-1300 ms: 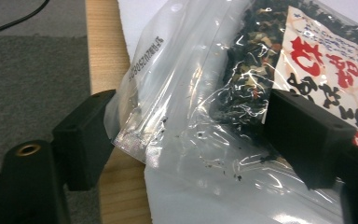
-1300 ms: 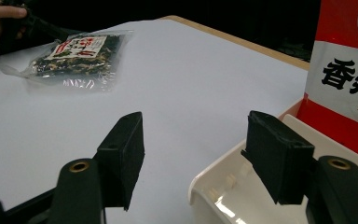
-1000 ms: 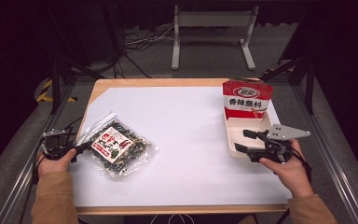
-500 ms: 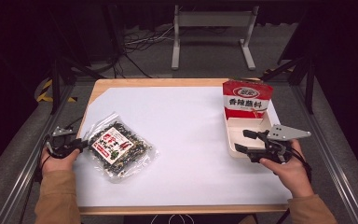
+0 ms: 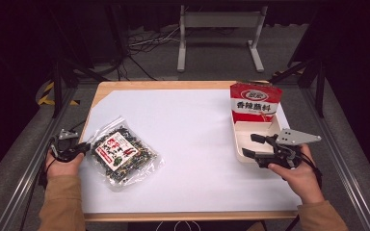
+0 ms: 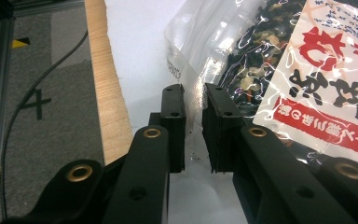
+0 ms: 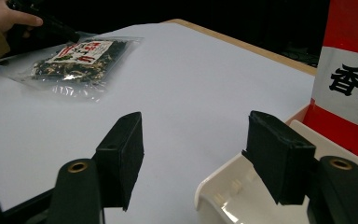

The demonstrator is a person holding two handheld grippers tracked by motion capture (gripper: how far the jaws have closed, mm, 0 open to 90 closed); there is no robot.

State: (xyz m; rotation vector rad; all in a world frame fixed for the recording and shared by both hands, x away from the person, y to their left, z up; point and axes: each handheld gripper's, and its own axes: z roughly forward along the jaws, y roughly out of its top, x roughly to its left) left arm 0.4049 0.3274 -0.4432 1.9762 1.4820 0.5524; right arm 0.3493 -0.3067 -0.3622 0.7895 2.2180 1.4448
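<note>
From the high view, the clear packet [image 5: 123, 156] of dark dried food lies flat on the white sheet of the table [image 5: 192, 134], well to the left of the white tray [image 5: 248, 140], with my left claw [image 5: 79, 148] at the packet's left edge and my right claw [image 5: 251, 146] at the near end of the tray. A red pouch [image 5: 254, 103] stands upright in the tray's far end; between packet and tray the sheet is bare, so I judge nothing blocks a carry across. In the left gripper view, my left claw [image 6: 193, 128] has its jaws nearly together on the packet's [image 6: 270, 70] thin clear margin, the film running up between them; whether it is truly clamped I cannot tell for sure. The packet looks light, limp and slick, its contents loose, so I expect sagging and slipping; the sealed margin is the sound place to hold. In the right gripper view, my right claw [image 7: 193, 158] is spread wide and empty, one jaw over the tray's [image 7: 223, 196] rim, the red pouch [image 7: 349, 79] just beyond, the packet [image 7: 72, 63] far off.
</note>
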